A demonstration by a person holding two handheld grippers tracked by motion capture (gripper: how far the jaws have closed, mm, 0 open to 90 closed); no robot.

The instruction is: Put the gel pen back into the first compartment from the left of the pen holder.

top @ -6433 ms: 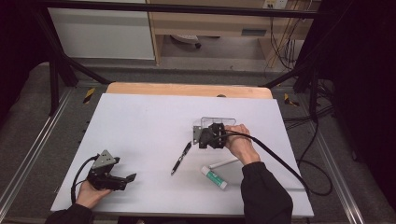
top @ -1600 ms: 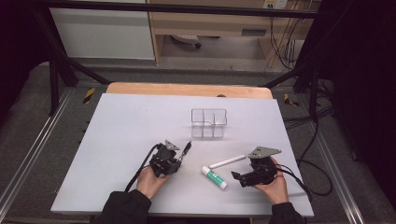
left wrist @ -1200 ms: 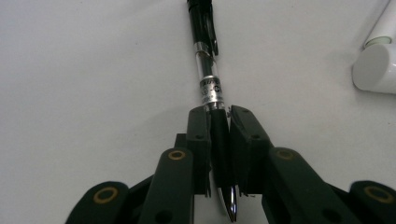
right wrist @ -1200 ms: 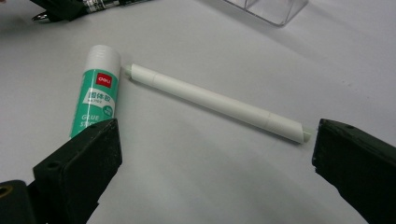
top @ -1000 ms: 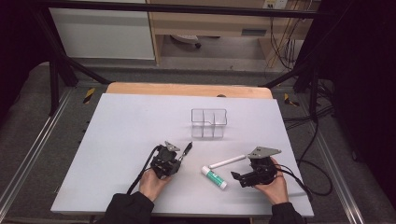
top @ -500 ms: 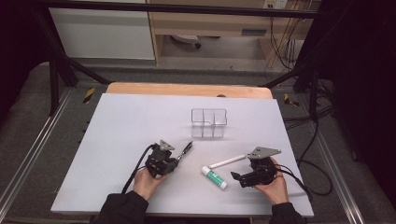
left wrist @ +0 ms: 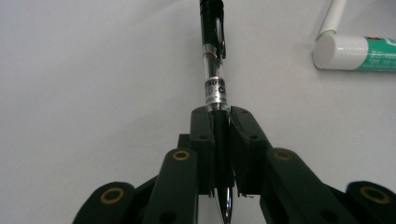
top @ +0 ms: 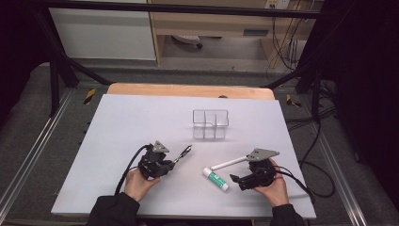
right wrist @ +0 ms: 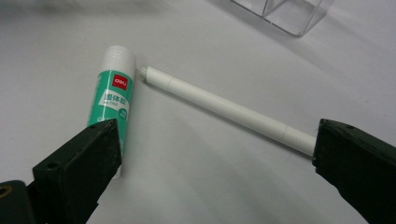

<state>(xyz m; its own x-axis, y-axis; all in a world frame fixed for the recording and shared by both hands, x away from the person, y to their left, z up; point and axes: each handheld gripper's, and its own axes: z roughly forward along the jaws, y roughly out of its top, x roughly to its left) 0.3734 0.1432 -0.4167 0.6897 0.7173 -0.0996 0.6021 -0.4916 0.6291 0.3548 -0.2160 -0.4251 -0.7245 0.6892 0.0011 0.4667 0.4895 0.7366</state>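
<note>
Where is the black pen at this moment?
The black pen is clamped in the left gripper, left of centre in the high view, pointing toward the clear organizer, with the glue stick to its right.

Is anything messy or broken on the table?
Nothing looks broken or spilled. The clear organizer stands upright and empty, while the glue stick and white pen lie loose on the table. The left hand-held gripper holds a black pen.

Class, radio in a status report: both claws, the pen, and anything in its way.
Left claw shut on black pen. Right claw open near glue stick and white pen. Clear organizer ahead, path unobstructed.
</note>
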